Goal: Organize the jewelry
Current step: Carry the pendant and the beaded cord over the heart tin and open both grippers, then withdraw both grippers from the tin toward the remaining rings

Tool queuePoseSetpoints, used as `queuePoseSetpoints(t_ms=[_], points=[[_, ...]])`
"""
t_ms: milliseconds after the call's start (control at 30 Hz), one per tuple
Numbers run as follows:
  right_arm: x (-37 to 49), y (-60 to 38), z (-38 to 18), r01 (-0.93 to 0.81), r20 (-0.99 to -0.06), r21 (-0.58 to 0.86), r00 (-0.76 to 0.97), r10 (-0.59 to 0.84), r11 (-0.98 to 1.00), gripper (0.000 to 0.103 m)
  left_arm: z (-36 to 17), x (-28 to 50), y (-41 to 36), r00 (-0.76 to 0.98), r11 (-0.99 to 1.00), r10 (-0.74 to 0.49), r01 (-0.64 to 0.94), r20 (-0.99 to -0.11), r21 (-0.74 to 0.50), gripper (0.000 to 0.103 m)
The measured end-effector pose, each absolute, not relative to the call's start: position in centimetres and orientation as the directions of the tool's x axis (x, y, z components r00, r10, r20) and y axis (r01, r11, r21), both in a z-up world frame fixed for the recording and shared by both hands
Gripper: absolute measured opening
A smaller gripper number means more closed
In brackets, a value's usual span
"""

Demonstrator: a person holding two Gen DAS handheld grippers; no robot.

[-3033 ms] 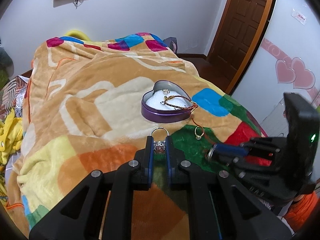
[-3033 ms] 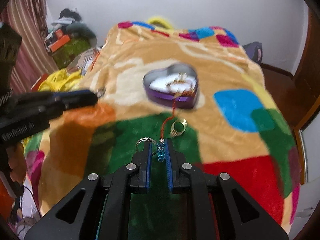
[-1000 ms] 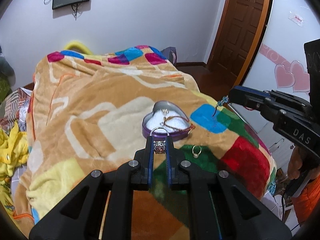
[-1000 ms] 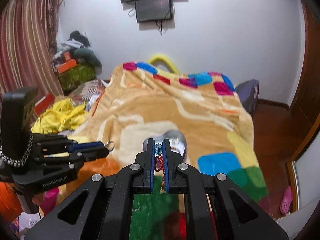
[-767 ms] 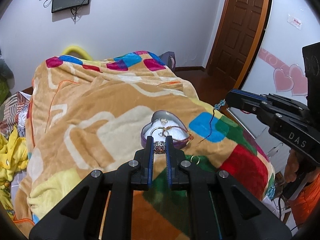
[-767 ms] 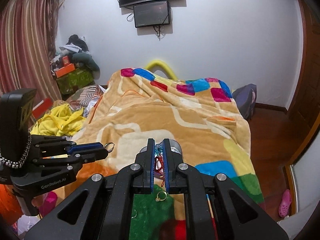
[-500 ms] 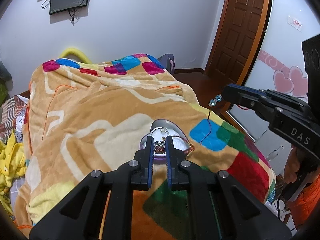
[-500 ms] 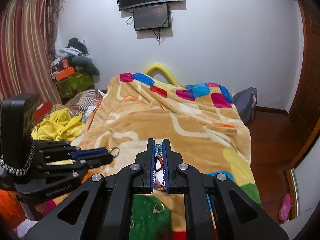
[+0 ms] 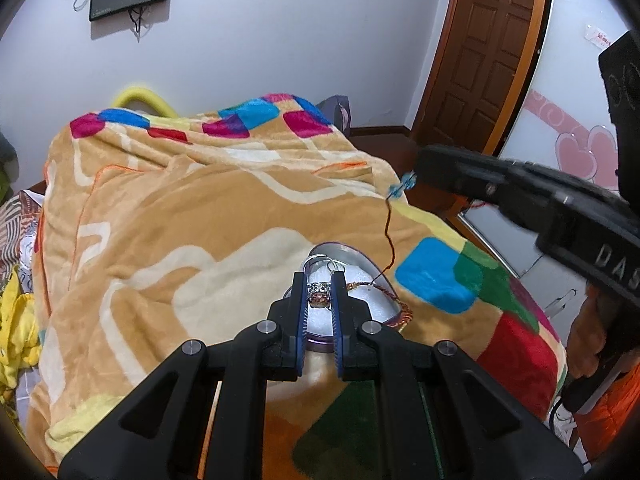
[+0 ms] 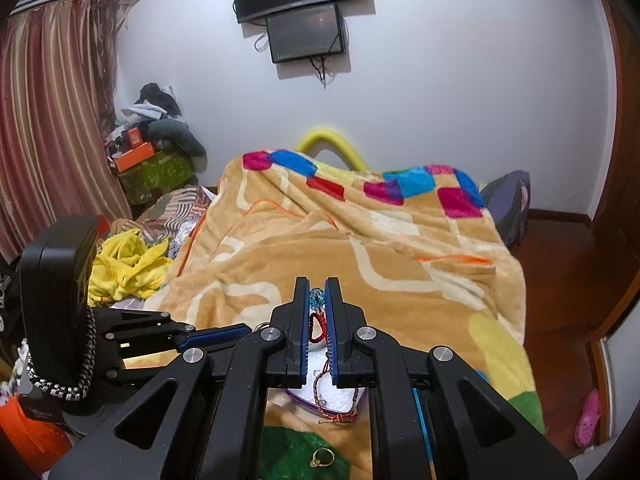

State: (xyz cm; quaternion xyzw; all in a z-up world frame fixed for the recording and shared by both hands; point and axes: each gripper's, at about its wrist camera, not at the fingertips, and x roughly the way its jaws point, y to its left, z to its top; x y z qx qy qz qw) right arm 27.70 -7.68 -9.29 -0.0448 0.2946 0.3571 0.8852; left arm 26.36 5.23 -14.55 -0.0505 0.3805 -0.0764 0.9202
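Ring (image 9: pixel 319 293) pinched between left gripper (image 9: pixel 319 286) jaws

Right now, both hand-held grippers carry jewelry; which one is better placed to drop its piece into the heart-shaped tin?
Left, probably. The left hand-held gripper holds its ring directly over the heart-shaped tin. The right hand-held gripper pinches the red cord higher and off to the tin's side.

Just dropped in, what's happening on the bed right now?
A person is sorting jewelry with two handheld claws. The left claw is shut on a silver ring over the purple heart-shaped tin on the blanket. The right claw grips a red cord bracelet by its blue beads. A gold ring lies loose on the blanket.
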Motion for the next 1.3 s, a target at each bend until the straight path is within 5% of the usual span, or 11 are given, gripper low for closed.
queuePoseSetpoints(t_ms=[400,1033,1300], points=[[30.4,-7.6,-16.1,-0.622,-0.706,0.183,0.455,0.542,0.761,0.007,-18.3,29.1,4.7,0.613,0.973,-0.227,0.111,-0.756,-0.203,0.01],[28.8,-6.5,-16.1,-0.657,-0.742,0.064,0.472,0.477,0.751,0.007,-16.7,27.8,5.5,0.653,0.979,-0.2,0.096,-0.73,-0.182,0.01],[27.2,-6.9,-14.5,-0.638,-0.718,0.024,0.525,0.457,0.77,0.03,-14.8,26.1,6.2,0.68,0.981,-0.185,0.084,-0.71,-0.175,0.017]])
